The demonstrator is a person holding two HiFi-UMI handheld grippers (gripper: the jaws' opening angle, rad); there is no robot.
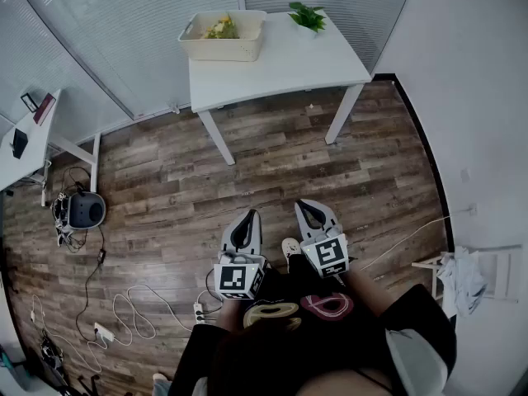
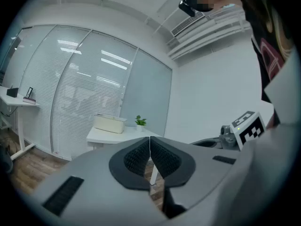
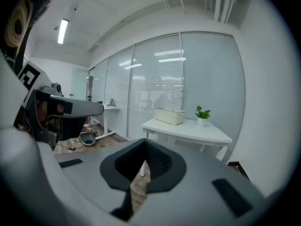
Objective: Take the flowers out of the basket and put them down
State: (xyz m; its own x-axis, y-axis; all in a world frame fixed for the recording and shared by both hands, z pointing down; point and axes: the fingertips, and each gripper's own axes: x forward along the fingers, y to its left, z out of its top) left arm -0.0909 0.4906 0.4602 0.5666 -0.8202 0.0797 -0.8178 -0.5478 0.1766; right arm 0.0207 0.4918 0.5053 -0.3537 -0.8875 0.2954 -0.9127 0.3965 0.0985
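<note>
Nearest the head camera, a dark top is filling the bottom of the frame. Just above it I am holding the left gripper and the right gripper side by side over the wooden floor. Both are pointing toward the upper middle of the frame. In its own view the left gripper is showing its ribbed pads pressed together with nothing between them. The right gripper is likewise fully closed and carrying nothing.

I am judging the task as not yet begun. The flowers are lying inside the cream basket, which is sitting at the upper left of the white tabletop. A small potted plant is standing near it to the right. Both grippers are well apart from that tabletop, so the approach, the pick and the set-down are all remaining.

I am finding no readable brand or label. The marker cubes are showing only black-and-white square patterns, and the coloured print on the top is not reading as words.
</note>
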